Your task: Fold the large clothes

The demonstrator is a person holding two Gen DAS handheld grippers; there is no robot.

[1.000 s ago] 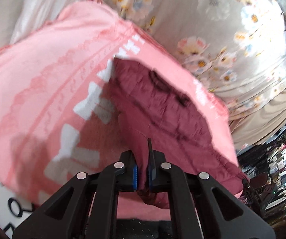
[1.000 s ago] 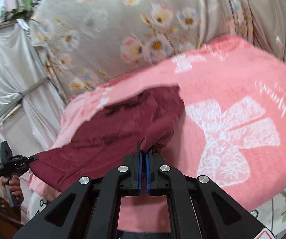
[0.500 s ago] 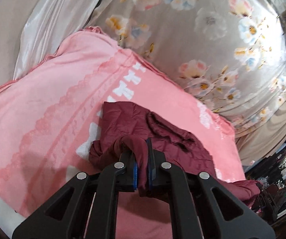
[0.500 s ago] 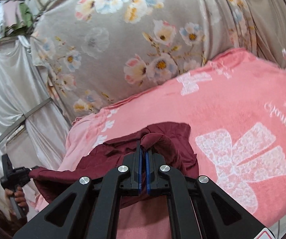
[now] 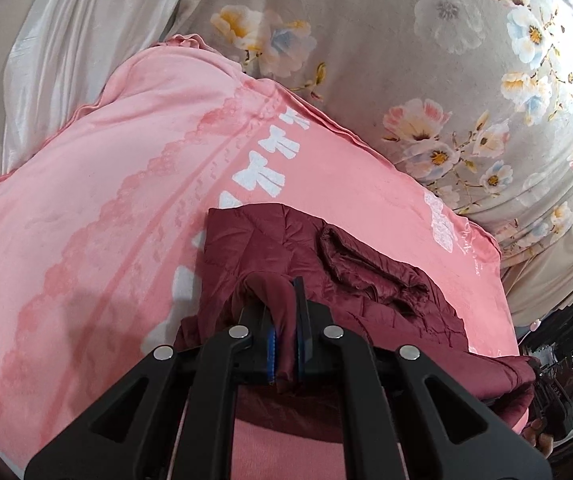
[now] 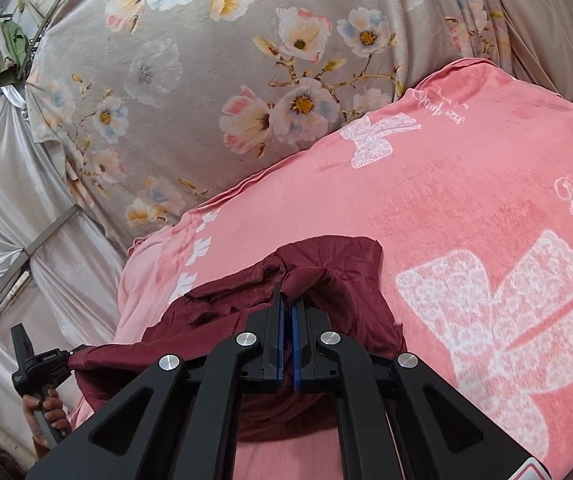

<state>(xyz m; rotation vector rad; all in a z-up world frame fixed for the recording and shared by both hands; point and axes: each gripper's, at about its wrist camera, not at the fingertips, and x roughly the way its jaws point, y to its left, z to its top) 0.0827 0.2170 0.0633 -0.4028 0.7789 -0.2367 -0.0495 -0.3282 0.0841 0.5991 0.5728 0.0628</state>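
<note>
The left gripper (image 5: 285, 332) is clenched on a pinch of the maroon jacket (image 5: 286, 248), a tongue of cloth drawn up between its blue pads; the right gripper (image 6: 287, 344) is likewise clamped on a gathered fold of the same garment (image 6: 338, 264), its pads almost meeting, which suggests thin fabric there. The jacket lies bunched on the pink blanket (image 5: 118, 184), partly doubled over, with a loose part trailing off the near edge towards the person's side; its shiny, quilted surface looks light, soft and somewhat slippery, likely to slide from a shallow pinch and to puff back after creasing; a hem or seam edge would probably hold better than the middle of a panel. The blanket, printed with white bows (image 6: 498, 320) and lace bands, covers a bed and seems plush enough to drag on the cloth; beyond it hangs a grey floral curtain (image 5: 426, 92); pale satin drapes (image 6: 10, 200) stand to the side; cluttered shelves show dimly at the far edge, too blurred to read.
</note>
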